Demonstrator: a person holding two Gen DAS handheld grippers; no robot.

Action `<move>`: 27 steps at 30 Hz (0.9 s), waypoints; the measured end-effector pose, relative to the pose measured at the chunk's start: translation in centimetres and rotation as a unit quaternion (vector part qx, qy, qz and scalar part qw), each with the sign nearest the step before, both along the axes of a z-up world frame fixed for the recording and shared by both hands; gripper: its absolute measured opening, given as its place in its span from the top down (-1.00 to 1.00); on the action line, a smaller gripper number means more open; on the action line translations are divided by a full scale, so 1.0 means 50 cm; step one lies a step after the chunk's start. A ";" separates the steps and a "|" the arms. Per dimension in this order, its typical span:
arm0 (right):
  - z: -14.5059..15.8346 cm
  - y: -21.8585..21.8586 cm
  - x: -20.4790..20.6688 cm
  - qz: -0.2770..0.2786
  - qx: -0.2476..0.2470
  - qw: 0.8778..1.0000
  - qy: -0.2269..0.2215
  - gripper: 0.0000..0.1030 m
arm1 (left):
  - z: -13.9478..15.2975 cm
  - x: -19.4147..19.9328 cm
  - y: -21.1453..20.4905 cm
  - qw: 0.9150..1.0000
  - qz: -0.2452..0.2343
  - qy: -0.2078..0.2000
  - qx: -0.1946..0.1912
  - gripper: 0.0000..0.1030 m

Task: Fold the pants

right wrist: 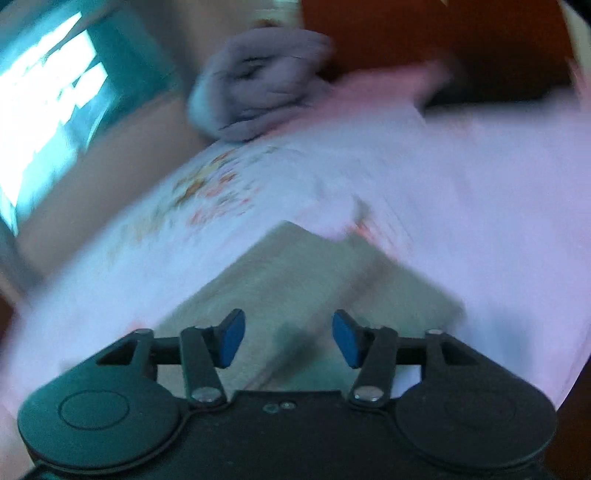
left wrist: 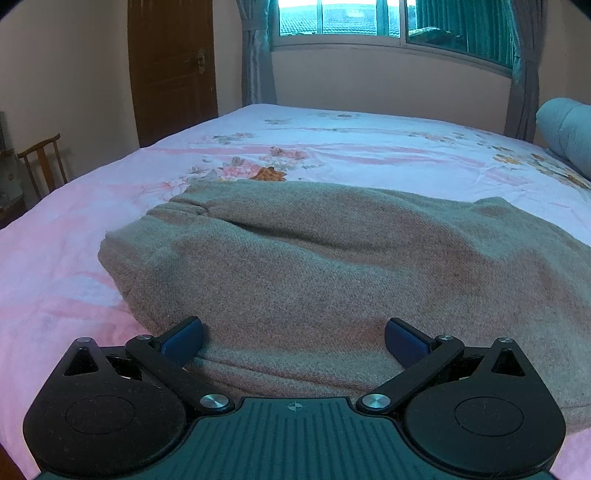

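Blue pads tip both grippers, and both stand spread with nothing pinched. In the left wrist view the left gripper (left wrist: 293, 341) hangs low over the near edge of the pants (left wrist: 295, 266), its jaws wide apart with the grey-brown knit bulging up between them; whether the pads touch the cloth I cannot tell. The pants lie folded in a thick heap on the bed (left wrist: 55, 258) — a pink and white flowered sheet. In the blurred right wrist view the right gripper (right wrist: 289, 339) is parted above a corner of the pants (right wrist: 295, 266), clear of the fabric. Farther off lie a rolled grey quilt (right wrist: 258, 85) at the bed's edge, a wooden chair (left wrist: 42, 162), a brown door (left wrist: 171, 66) and a curtained window (left wrist: 369, 22).
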State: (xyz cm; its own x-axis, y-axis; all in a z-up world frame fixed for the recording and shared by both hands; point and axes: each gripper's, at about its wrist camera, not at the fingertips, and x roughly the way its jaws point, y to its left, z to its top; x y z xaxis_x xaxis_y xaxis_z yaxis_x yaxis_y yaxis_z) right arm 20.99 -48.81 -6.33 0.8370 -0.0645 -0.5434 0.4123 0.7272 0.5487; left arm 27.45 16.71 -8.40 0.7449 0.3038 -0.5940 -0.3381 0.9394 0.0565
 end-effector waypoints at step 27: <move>-0.024 -0.126 -0.083 -0.040 0.174 0.982 -0.056 1.00 | -0.003 0.005 0.004 1.000 -0.008 0.006 -0.002 -1.00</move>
State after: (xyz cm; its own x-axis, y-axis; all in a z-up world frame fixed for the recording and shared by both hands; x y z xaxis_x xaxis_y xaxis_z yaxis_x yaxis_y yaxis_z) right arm 16.85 -55.09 -7.52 0.8928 0.0414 -0.4486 0.3829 0.4547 0.8041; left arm 27.68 16.89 -8.56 0.7427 0.2898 -0.6036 -0.3233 0.9446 0.0557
